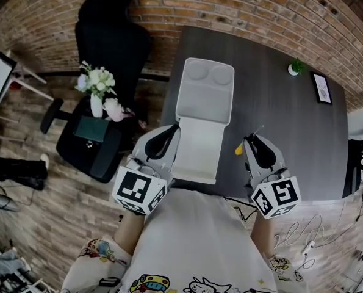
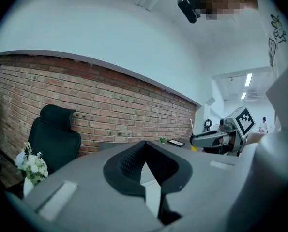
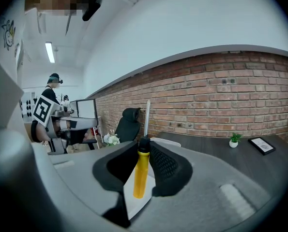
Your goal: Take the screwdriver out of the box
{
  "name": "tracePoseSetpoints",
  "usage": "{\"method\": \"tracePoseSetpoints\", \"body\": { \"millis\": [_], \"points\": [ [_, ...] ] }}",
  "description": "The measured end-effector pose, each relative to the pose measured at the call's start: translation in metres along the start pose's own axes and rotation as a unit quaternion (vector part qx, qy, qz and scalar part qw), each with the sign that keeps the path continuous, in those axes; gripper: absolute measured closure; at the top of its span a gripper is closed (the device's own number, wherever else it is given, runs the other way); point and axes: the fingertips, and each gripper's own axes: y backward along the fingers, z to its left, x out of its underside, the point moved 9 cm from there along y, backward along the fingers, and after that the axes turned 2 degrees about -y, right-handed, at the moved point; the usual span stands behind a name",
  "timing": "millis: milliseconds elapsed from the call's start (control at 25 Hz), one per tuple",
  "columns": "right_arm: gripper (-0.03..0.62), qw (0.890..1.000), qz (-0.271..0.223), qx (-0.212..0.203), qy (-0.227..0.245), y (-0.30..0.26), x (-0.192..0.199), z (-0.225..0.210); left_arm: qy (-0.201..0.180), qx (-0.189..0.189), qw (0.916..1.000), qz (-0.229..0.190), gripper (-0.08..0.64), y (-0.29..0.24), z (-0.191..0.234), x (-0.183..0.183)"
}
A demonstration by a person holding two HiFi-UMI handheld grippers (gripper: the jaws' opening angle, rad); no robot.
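From the head view, the white box [image 1: 204,102] lies open on the dark table [image 1: 291,121], its lid folded away from the person. The left gripper [image 1: 169,133] sits at the box's near left corner, probably to keep it from sliding. The right gripper [image 1: 252,140] hangs over bare table to the right of the box, with the screwdriver [image 1: 239,149] in it, yellow handle showing. The tool is already outside the box, so the removal looks as good as done.

In the left gripper view, the jaws meet at their tips with nothing between them. Only the white of the box shows through the gap below.

In the right gripper view, the jaws stand partly apart and clamp the yellow handle across its width. The black collar and bare shaft stick out past the pads, clear of everything, which suits carrying it away.
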Motion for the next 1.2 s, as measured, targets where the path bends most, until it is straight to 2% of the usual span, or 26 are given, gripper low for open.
{"method": "tracePoseSetpoints", "body": {
  "millis": [1200],
  "points": [
    [0.517,1.000,0.017,-0.012,-0.006,-0.011,0.003,0.002,0.007,0.002,0.9999,0.015,0.546,-0.006,0.008,0.006]
  ]
}}
